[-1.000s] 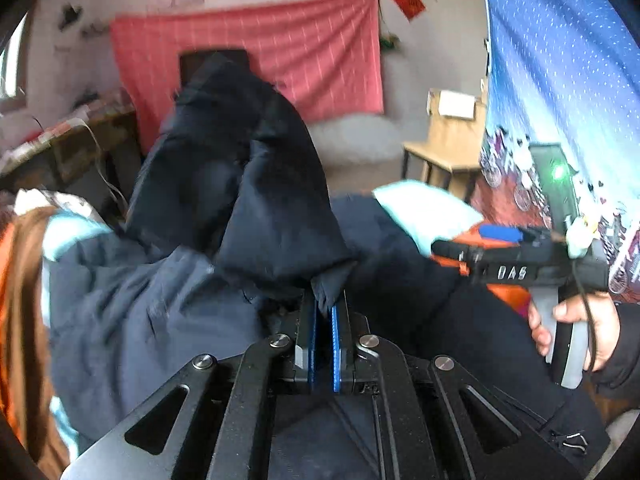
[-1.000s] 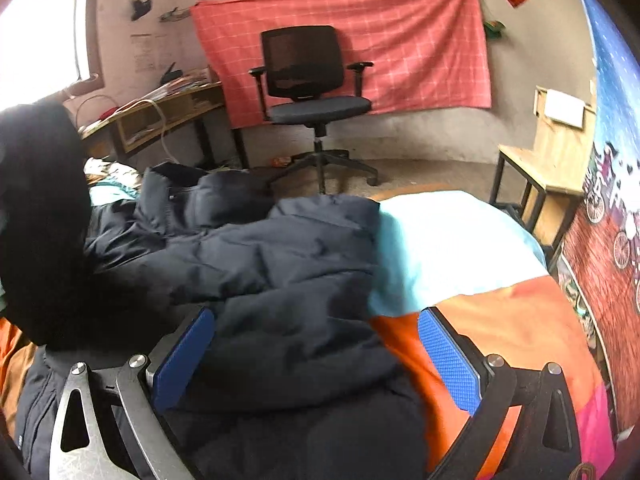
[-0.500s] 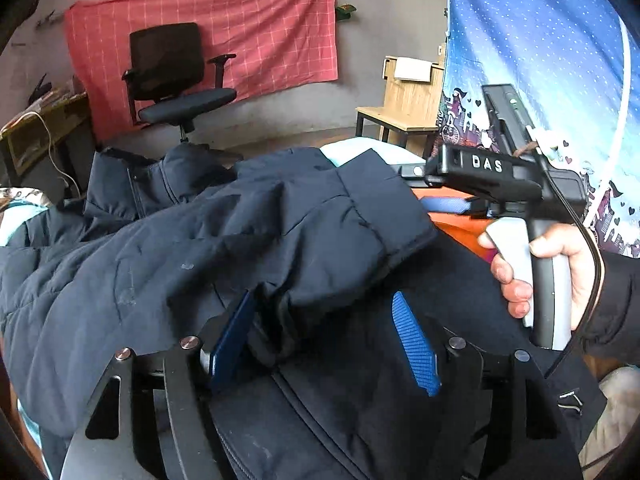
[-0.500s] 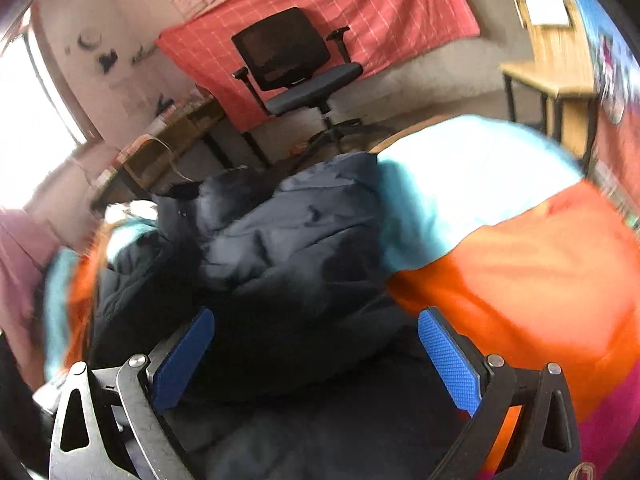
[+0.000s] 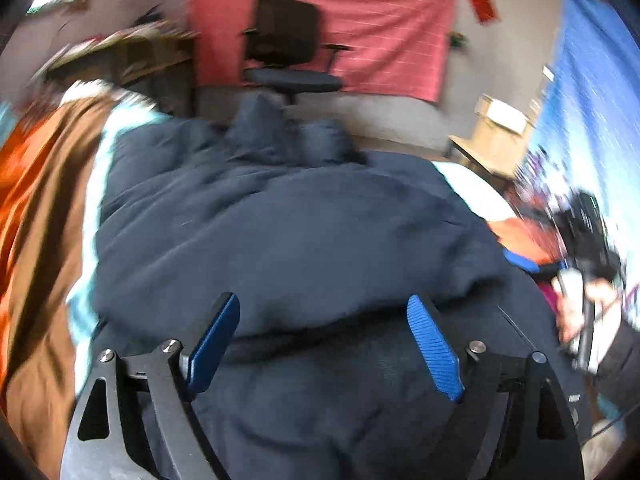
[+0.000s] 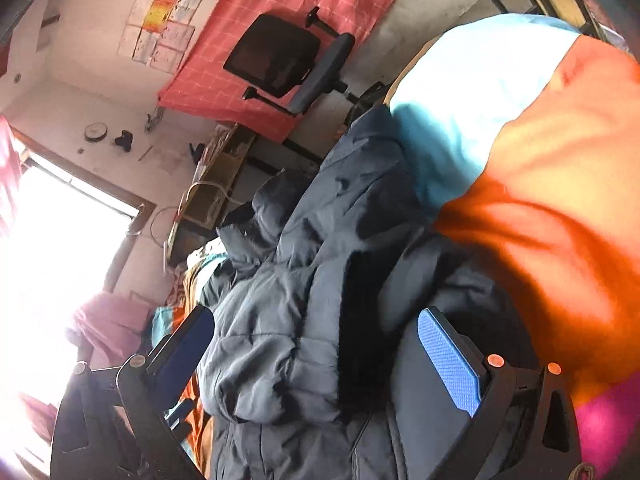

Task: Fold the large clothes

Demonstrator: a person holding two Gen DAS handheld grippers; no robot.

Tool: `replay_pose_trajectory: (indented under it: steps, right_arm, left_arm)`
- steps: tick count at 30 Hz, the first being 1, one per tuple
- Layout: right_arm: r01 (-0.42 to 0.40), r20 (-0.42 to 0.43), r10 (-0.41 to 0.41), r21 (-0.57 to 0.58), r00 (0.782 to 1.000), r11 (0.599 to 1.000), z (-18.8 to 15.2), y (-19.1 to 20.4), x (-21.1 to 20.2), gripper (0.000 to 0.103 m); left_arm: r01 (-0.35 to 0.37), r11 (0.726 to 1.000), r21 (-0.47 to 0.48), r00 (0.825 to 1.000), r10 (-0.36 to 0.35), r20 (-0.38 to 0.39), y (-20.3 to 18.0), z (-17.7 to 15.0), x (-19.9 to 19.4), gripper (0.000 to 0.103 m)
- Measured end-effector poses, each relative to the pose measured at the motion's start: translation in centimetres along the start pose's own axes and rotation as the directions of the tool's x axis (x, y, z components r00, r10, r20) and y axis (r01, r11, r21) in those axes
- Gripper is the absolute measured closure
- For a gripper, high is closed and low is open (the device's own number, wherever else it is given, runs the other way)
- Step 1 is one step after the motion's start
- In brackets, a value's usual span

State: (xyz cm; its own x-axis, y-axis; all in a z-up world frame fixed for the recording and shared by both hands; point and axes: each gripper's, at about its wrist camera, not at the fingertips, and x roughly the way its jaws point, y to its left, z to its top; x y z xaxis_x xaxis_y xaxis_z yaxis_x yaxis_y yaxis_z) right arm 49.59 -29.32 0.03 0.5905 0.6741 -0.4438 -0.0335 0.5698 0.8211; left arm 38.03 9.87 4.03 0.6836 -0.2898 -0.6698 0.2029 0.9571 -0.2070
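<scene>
Navy padded jacket (image 5: 304,240) fills the space just ahead of both our grippers, lying heaped on the bedspread (image 6: 540,168). Our left gripper (image 5: 324,340) and right gripper (image 6: 316,352) both stand wide apart, holding nothing. We judge a fold is laid and the next needs a fresh edge pinched. Beyond the jacket stands an office chair (image 5: 288,56).

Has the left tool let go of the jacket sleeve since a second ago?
Yes. The left tool was clamped on raised fabric that hid the office chair; now it is open, and the navy jacket lies flat below the chair.
</scene>
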Motion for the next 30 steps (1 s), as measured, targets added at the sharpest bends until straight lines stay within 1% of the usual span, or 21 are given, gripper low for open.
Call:
replay_pose_trajectory:
  steps: [2, 3, 4, 6, 8, 9, 10, 11, 12, 13, 15, 16, 18, 21, 23, 24, 25, 27, 28, 29, 30]
  right_arm:
    - [0.045, -0.014, -0.046, -0.03, 0.999, 0.999, -0.3, 0.4, 0.5, 0.0]
    - [0.081, -0.021, -0.082, -0.048, 0.996, 0.996, -0.6, 0.8, 0.8, 0.0]
    - [0.111, -0.026, -0.112, -0.063, 0.993, 0.992, -0.8, 1.1, 1.1, 0.003]
    - [0.176, -0.029, -0.18, -0.105, 0.983, 0.979, -1.4, 2.0, 1.4, 0.016]
    - [0.217, -0.06, -0.227, -0.148, 0.972, 0.965, -1.8, 2.9, 2.2, 0.059]
    - [0.241, -0.083, -0.258, -0.168, 0.963, 0.956, -2.1, 3.3, 2.7, 0.064]
    - [0.254, -0.096, -0.275, -0.185, 0.957, 0.949, -2.4, 3.7, 3.0, 0.069]
    - [0.266, -0.094, -0.289, -0.204, 0.953, 0.942, -2.7, 4.1, 3.2, 0.071]
    - [0.282, -0.083, -0.308, -0.231, 0.948, 0.931, -2.9, 4.6, 3.1, 0.085]
    - [0.295, -0.069, -0.322, -0.253, 0.944, 0.921, -2.9, 5.0, 3.0, 0.096]
    - [0.285, -0.058, -0.309, -0.257, 0.949, 0.924, -2.7, 5.4, 2.4, 0.097]
    - [0.296, -0.039, -0.317, -0.264, 0.948, 0.918, -2.7, 5.9, 1.8, 0.097]
    - [0.327, -0.01, -0.344, -0.283, 0.939, 0.902, -2.2, 6.5, 1.6, 0.098]
    - [0.378, 0.03, -0.391, -0.332, 0.92, 0.864, -1.6, 7.3, 1.4, 0.098]
    - [0.401, 0.021, -0.422, -0.359, 0.906, 0.843, -1.5, 7.4, 2.3, 0.097]
    - [0.423, 0.013, -0.453, -0.381, 0.892, 0.822, -1.6, 7.5, 2.9, 0.095]
    - [0.46, 0.02, -0.494, -0.403, 0.869, 0.792, -1.9, 7.6, 3.4, 0.094]
    - [0.497, 0.04, -0.535, -0.43, 0.844, 0.754, -2.0, 8.1, 3.9, 0.094]
    - [0.506, 0.052, -0.54, -0.435, 0.84, 0.745, -2.0, 8.4, 3.9, 0.09]
    - [0.506, 0.07, -0.532, -0.435, 0.844, 0.745, -1.9, 8.9, 3.8, 0.078]
    - [0.502, 0.08, -0.523, -0.437, 0.848, 0.747, -1.8, 9.4, 3.9, 0.069]
  left_arm:
    - [-0.028, 0.994, -0.103, 1.0, 0.028, 0.001, 2.5, 0.1, -0.9, 0.019]
    - [-0.045, 0.988, -0.147, 0.999, 0.046, 0.007, 3.7, 0.0, -1.4, 0.019]
    - [-0.061, 0.983, -0.176, 0.998, 0.064, 0.013, 4.5, 0.2, -2.2, 0.019]
    - [-0.11, 0.968, -0.225, 0.993, 0.118, 0.024, 6.2, 0.3, -3.0, 0.019]
    - [-0.177, 0.952, -0.251, 0.982, 0.187, 0.016, 7.6, 0.6, -3.3, 0.019]
    - [-0.212, 0.943, -0.255, 0.975, 0.221, 0.009, 8.2, 0.9, -3.3, 0.019]
    - [-0.225, 0.942, -0.251, 0.972, 0.235, 0.009, 8.6, 0.8, -3.3, 0.019]
    - [-0.24, 0.941, -0.24, 0.968, 0.251, 0.014, 8.9, 0.9, -3.4, 0.019]
    - [-0.246, 0.942, -0.229, 0.966, 0.259, 0.024, 9.1, 0.7, -3.4, 0.019]
    - [-0.249, 0.943, -0.221, 0.965, 0.261, 0.028, 9.2, 0.6, -3.3, 0.019]
    - [-0.249, 0.945, -0.209, 0.966, 0.259, 0.022, 9.4, 0.1, -3.1, 0.019]
    - [-0.246, 0.947, -0.205, 0.967, 0.255, 0.02, 9.3, 0.0, -3.0, 0.019]
    - [-0.241, 0.951, -0.194, 0.968, 0.25, 0.02, 9.3, -0.2, -2.7, 0.019]
    - [-0.252, 0.952, -0.172, 0.966, 0.259, 0.019, 9.3, -0.1, -2.5, 0.019]
    - [-0.258, 0.952, -0.166, 0.964, 0.265, 0.022, 9.5, 0.0, -2.3, 0.019]
    - [-0.256, 0.952, -0.168, 0.964, 0.265, 0.035, 9.5, 0.2, -2.5, 0.019]
    - [-0.251, 0.953, -0.169, 0.964, 0.262, 0.044, 9.6, 0.5, -2.4, 0.019]
    - [-0.23, 0.958, -0.17, 0.968, 0.243, 0.06, 9.7, 1.3, -2.2, 0.019]
    - [-0.215, 0.963, -0.166, 0.971, 0.229, 0.069, 9.5, 1.7, -2.0, 0.019]
    - [-0.203, 0.967, -0.156, 0.973, 0.217, 0.077, 9.2, 2.2, -1.7, 0.019]
    - [-0.196, 0.97, -0.143, 0.975, 0.208, 0.08, 8.8, 2.6, -1.5, 0.019]
